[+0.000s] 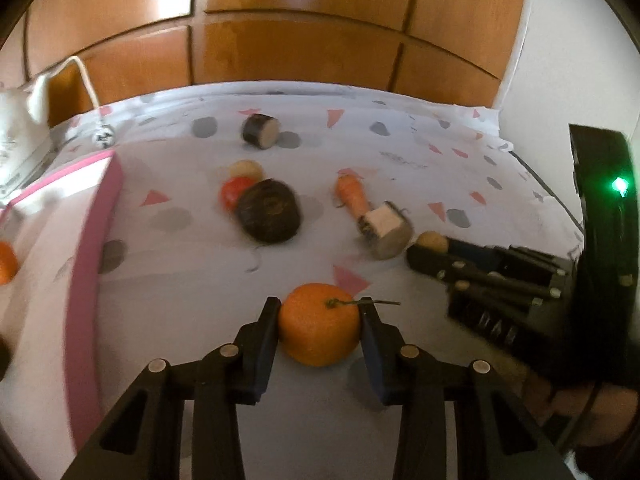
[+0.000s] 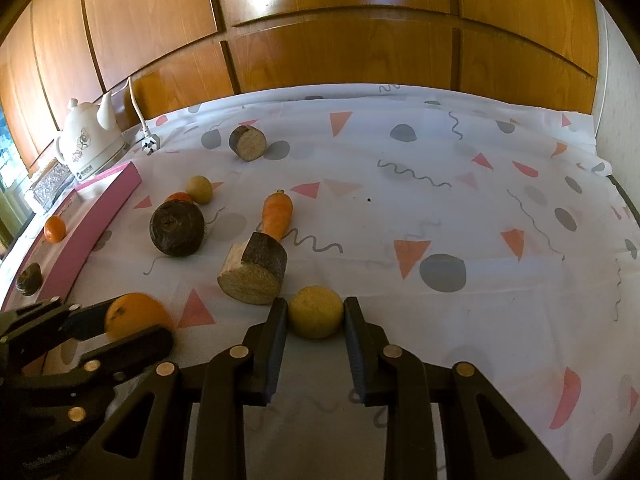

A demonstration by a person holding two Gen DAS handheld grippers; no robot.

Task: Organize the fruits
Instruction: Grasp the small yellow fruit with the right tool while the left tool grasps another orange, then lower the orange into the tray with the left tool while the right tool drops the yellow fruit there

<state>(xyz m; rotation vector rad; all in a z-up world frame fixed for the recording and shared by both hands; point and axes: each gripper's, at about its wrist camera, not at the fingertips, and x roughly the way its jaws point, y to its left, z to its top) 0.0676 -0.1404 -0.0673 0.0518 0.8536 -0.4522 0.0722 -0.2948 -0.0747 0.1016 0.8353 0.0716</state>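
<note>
My left gripper (image 1: 320, 312) is shut on an orange (image 1: 319, 324) with a thin stem, low over the patterned cloth; it also shows in the right wrist view (image 2: 134, 316). My right gripper (image 2: 316, 312) is shut on a small yellow round fruit (image 2: 315, 311); that gripper shows at the right of the left wrist view (image 1: 430, 246). A pink-rimmed tray (image 2: 108, 208) at the left holds a small orange (image 2: 54, 229) and a dark fruit (image 2: 29, 279).
On the cloth lie a dark round fruit (image 2: 177, 230), a carrot (image 2: 277, 214), a cut root chunk (image 2: 254, 268), another cut chunk (image 2: 248, 143), a second yellow fruit (image 2: 199, 189) and a red fruit (image 1: 236, 192). A white kettle (image 2: 89, 140) stands back left. Wooden panels stand behind.
</note>
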